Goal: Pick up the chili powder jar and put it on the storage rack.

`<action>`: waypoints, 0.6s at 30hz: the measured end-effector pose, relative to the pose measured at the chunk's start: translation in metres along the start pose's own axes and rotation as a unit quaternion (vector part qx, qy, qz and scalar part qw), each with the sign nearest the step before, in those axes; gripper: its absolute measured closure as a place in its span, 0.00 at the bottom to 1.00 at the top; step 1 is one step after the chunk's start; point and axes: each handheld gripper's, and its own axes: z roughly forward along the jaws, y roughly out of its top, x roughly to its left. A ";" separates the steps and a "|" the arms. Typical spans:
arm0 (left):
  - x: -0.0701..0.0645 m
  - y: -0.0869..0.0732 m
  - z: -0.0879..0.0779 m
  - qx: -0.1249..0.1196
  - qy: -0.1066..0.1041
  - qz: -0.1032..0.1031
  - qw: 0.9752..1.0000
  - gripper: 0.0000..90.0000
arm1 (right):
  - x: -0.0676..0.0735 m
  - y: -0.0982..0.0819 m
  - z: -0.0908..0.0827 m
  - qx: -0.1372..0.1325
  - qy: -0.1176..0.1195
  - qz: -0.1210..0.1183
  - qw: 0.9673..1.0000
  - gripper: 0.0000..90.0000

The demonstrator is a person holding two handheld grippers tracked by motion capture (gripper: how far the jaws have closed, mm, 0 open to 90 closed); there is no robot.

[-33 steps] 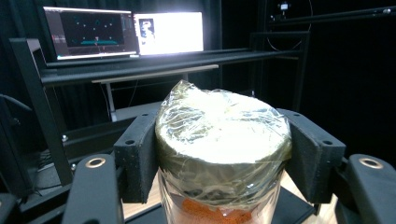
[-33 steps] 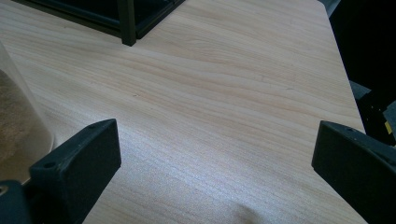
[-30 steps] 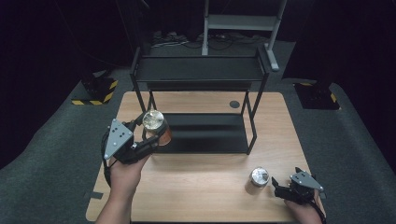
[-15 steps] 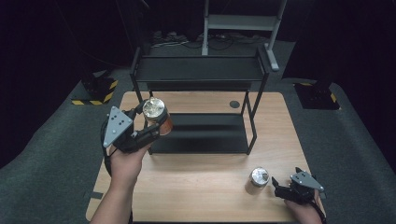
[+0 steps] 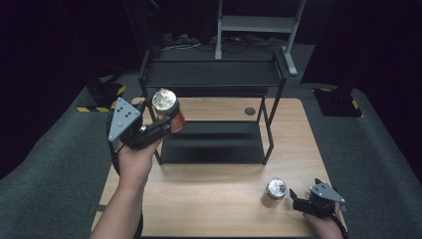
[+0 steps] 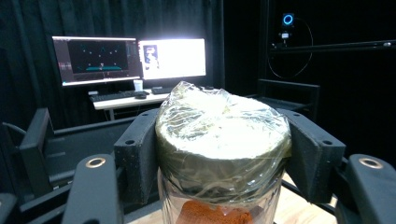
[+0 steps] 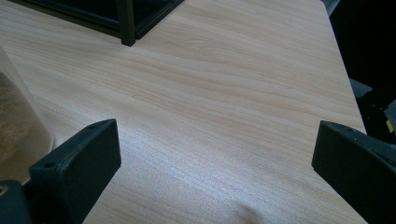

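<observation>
The jar (image 5: 166,109) has been lifted toward the frame's upper left, clamped in the left gripper (image 5: 158,121); the right gripper (image 5: 300,201) is held wide open, empty.

My wooden table (image 5: 219,209) stands on grey carpet (image 5: 50,164) in a dark, black-curtained room; two lit monitors (image 6: 128,58) glow on what looks like a desk.

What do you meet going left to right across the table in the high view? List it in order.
Left tongs shut on the foil-capped jar → black shelf rack → second jar → right tongs, open.
</observation>
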 end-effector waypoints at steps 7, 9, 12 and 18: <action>0.003 0.007 0.008 -0.010 0.006 0.004 1.000 0.38 | 0.000 0.000 0.000 0.000 0.000 0.000 1.000 0.00; 0.004 0.010 0.011 -0.015 0.006 0.001 1.000 0.38 | 0.000 0.000 0.000 0.000 0.000 0.000 1.000 0.00; 0.004 0.013 0.015 -0.019 0.008 0.000 1.000 0.38 | 0.000 0.000 0.000 0.000 0.000 0.001 1.000 0.00; 0.006 0.020 0.026 -0.027 0.013 0.003 1.000 0.38 | -0.001 -0.001 -0.001 -0.003 0.001 0.005 1.000 0.00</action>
